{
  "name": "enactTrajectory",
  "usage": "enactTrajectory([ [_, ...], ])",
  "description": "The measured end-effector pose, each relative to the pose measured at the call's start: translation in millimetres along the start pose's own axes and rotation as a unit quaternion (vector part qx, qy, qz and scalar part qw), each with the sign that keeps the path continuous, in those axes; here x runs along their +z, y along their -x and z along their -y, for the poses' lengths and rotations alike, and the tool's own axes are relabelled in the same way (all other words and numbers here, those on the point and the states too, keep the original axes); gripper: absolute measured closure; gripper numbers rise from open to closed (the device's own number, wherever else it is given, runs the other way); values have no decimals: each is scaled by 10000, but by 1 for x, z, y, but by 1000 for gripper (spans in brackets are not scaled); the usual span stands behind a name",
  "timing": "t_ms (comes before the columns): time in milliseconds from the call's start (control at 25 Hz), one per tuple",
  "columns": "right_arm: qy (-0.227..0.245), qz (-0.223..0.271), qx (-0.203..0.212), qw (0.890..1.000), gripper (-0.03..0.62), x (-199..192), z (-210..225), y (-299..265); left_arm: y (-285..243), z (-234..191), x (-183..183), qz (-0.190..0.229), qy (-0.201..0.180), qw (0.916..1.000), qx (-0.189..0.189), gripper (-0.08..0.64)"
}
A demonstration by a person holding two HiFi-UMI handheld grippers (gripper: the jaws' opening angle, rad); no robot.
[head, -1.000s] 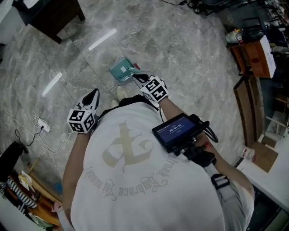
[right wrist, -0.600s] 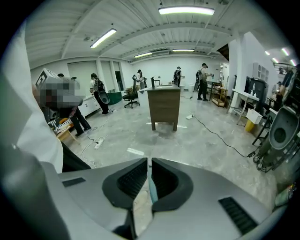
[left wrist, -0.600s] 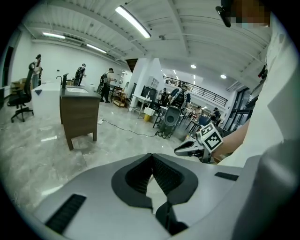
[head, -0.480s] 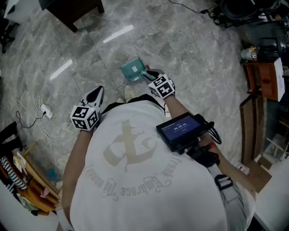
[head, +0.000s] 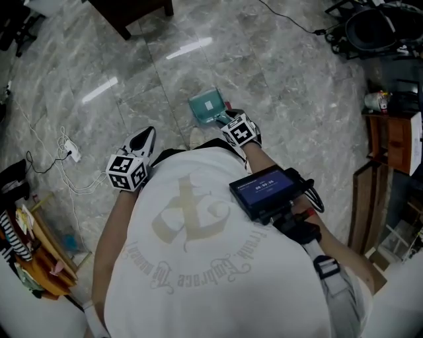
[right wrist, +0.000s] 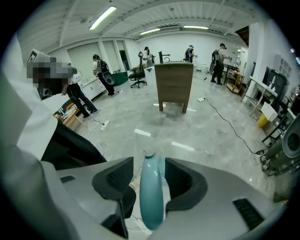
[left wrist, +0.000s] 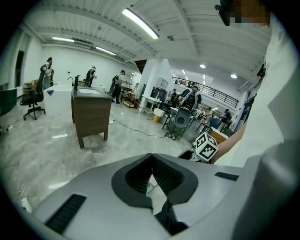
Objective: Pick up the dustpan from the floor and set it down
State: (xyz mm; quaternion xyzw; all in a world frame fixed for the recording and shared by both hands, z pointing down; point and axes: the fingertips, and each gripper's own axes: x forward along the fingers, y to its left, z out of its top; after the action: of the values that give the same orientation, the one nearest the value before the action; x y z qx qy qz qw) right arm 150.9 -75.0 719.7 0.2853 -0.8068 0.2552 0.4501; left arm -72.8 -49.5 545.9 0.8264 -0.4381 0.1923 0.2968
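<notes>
A teal dustpan (head: pixel 206 107) lies on the grey marble floor in front of the person's feet, its handle (head: pixel 227 121) pointing back toward them. My right gripper (head: pixel 231 123) is at that handle. In the right gripper view the teal handle (right wrist: pixel 151 197) stands between the pads of the right gripper (right wrist: pixel 150 166) with a gap on each side; these jaws have just been opening and stand open around it. My left gripper (head: pixel 143 140) hangs to the left, away from the dustpan. In the left gripper view the tips of my left gripper (left wrist: pixel 151 161) meet, with nothing between them.
A dark wooden desk (head: pixel 132 10) stands farther along the floor. A white power strip with cables (head: pixel 71 153) lies at the left. Black chair parts (head: pixel 377 26) and wooden furniture (head: pixel 396 142) line the right side. A white shoe (head: pixel 197 137) sits just behind the dustpan. People stand far off.
The right gripper has sunk toward the floor with the dustpan's handle, and the pan now rests flat. The head view has swung, and the left gripper has drifted slightly.
</notes>
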Motion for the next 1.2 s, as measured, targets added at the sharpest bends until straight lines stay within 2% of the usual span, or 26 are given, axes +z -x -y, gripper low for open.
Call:
enactTrajectory([
  [200, 280, -341, 62, 9990, 376, -17, -6, -10, 15, -5, -2, 47, 90, 9996, 251, 548],
  [440, 539, -868, 70, 9947, 381, -23, -1, -34, 9, -22, 5, -28, 156, 9991, 381, 548],
  [600, 562, -894, -95, 9944, 465, -29, -1, -38, 11, -25, 5, -53, 188, 9988, 453, 548],
  [840, 623, -979, 70, 9932, 465, -21, 6, -55, -2, -39, 8, -123, 288, 9980, 557, 548],
  [1040, 544, -1001, 367, 9928, 463, -19, -3, -66, 2, -49, 1, -17, 352, 9974, 622, 548],
  [1120, 650, -1050, 226, 9921, 460, -21, 0, -65, 6, -55, -1, 41, 421, 9966, 709, 548],
  [1200, 747, -1084, -42, 9913, 485, -24, 9, -61, 8, -58, 2, 120, 459, 9959, 776, 548],
])
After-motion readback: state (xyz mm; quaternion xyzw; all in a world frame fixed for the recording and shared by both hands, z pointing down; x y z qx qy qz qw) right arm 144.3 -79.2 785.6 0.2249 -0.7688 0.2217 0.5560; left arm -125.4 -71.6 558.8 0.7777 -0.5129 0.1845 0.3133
